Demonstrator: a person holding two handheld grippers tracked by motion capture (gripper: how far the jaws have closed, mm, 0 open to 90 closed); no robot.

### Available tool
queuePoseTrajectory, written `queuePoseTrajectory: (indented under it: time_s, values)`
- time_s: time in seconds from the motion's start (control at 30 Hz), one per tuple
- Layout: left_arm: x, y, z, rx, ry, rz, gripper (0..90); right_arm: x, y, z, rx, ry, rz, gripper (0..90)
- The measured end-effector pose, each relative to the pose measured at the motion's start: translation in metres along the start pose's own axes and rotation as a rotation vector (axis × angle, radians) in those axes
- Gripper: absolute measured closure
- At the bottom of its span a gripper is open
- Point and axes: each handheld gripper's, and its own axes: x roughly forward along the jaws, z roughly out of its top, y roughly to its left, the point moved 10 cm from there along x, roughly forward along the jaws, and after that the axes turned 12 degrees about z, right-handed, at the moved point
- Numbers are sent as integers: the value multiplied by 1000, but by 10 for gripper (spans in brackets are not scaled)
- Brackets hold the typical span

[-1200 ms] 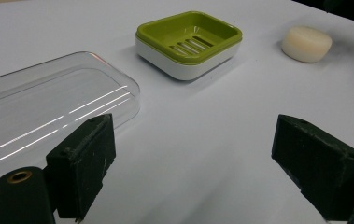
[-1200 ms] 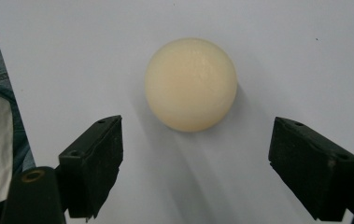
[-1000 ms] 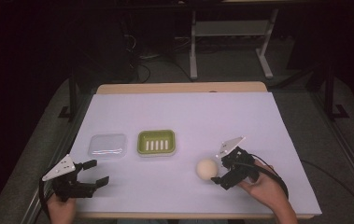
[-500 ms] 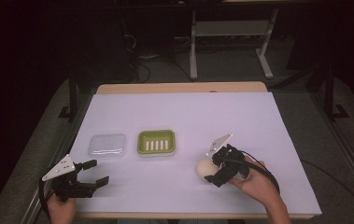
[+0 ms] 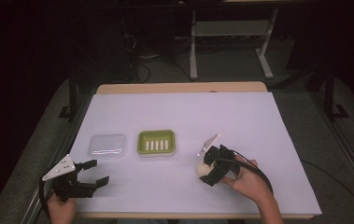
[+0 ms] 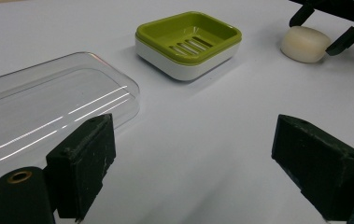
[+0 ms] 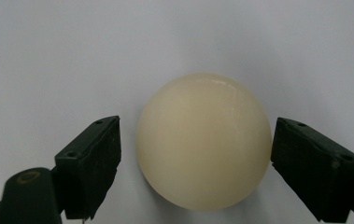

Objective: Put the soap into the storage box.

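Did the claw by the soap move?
Yes. The right claw slid left toward the green soap dish, and its open jaws now sit around the soap.

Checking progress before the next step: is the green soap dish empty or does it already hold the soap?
Empty. The soap dish shows its bare slotted floor; the soap lies on the table beside it.

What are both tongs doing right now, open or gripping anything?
Left tongs: open, holding nothing, near the clear plastic lid.
Right tongs: open, jaws either side of the cream rounded soap bar, not yet clamped.
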Motion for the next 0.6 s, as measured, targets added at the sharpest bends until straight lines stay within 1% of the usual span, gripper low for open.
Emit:
queuePoseTrajectory:
  time_s: [0.13,0.23,0.33,0.37,0.5,0.6]
  values:
    - [0,0,0,-1,1,-1,128,3,-1,-1,4,6,5,157]
    - [0,0,0,-3,0,0,128,6,-2,-2,1,18,-2,157]
    - [0,0,0,-4,-1,0,128,9,-3,-3,7,29,-8,163]
    - [0,0,0,-1,0,-1,128,10,-4,-3,15,35,-7,168]
    - [0,0,0,-3,0,-4,128,12,-4,-4,15,49,-11,178]
    - [0,0,0,-5,-2,-2,128,12,-4,-4,15,49,-12,193]
